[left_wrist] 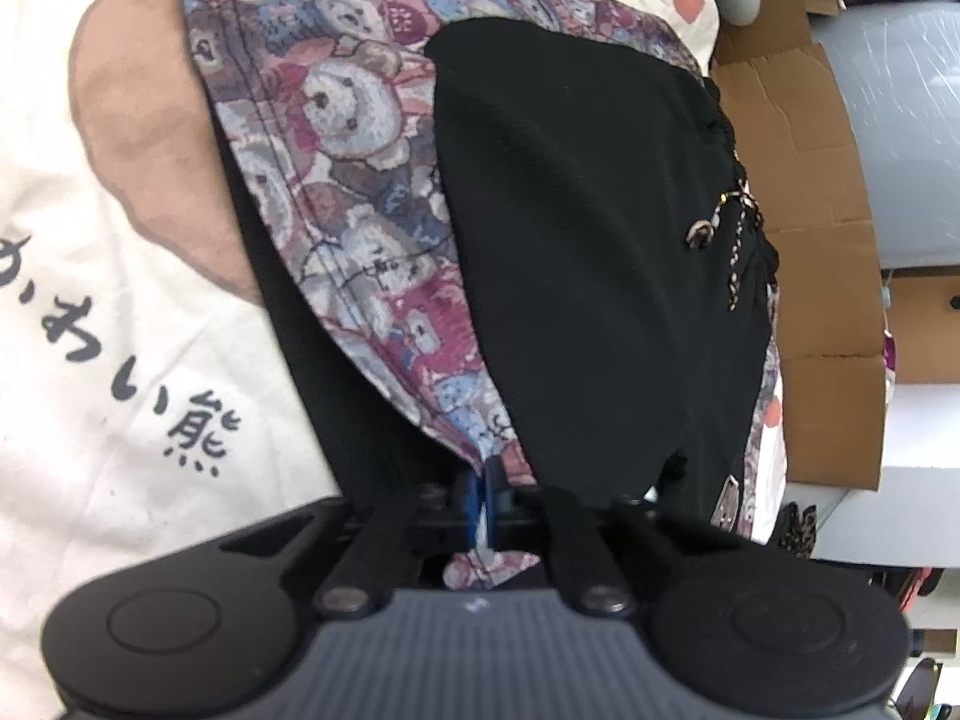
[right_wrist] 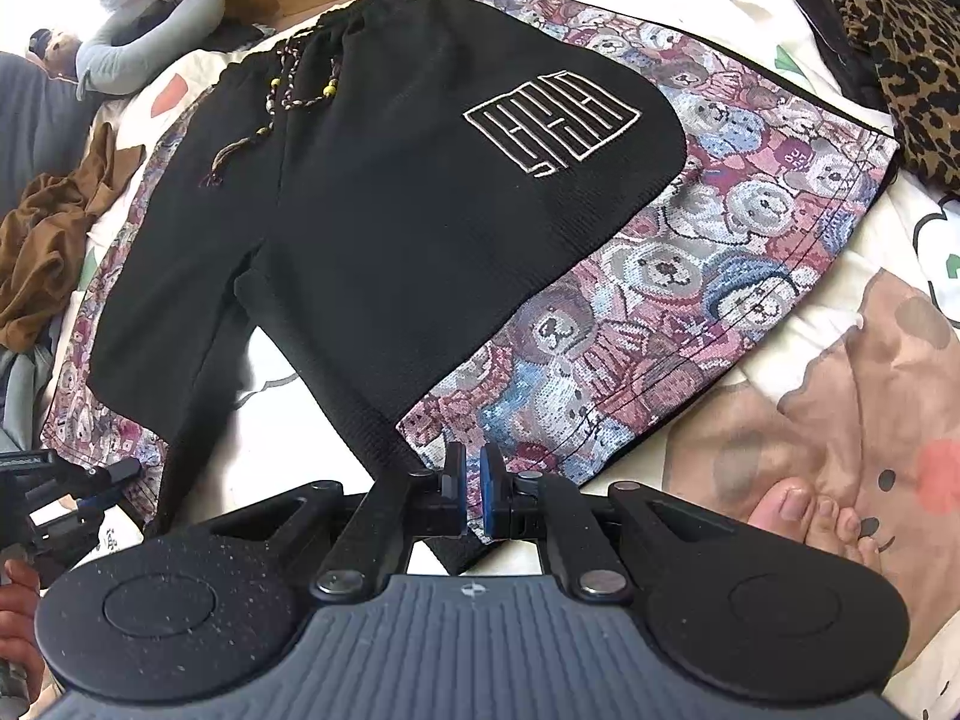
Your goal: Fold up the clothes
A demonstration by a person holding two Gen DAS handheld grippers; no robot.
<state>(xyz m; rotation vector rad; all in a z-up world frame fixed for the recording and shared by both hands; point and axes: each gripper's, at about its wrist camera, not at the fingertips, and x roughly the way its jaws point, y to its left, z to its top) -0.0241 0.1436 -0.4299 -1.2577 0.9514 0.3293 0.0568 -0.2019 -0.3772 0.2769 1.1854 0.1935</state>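
Right wrist — gripper (right_wrist: 472,489) pinching shorts (right_wrist: 384,192)

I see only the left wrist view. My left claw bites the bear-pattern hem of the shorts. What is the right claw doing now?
Observer: The right claw is shut on the hem corner of the other leg of the shorts.
Operator: Is anything close to that claw that I must avoid?
Observer: Yes, a bare foot lies on the bed just to its right.
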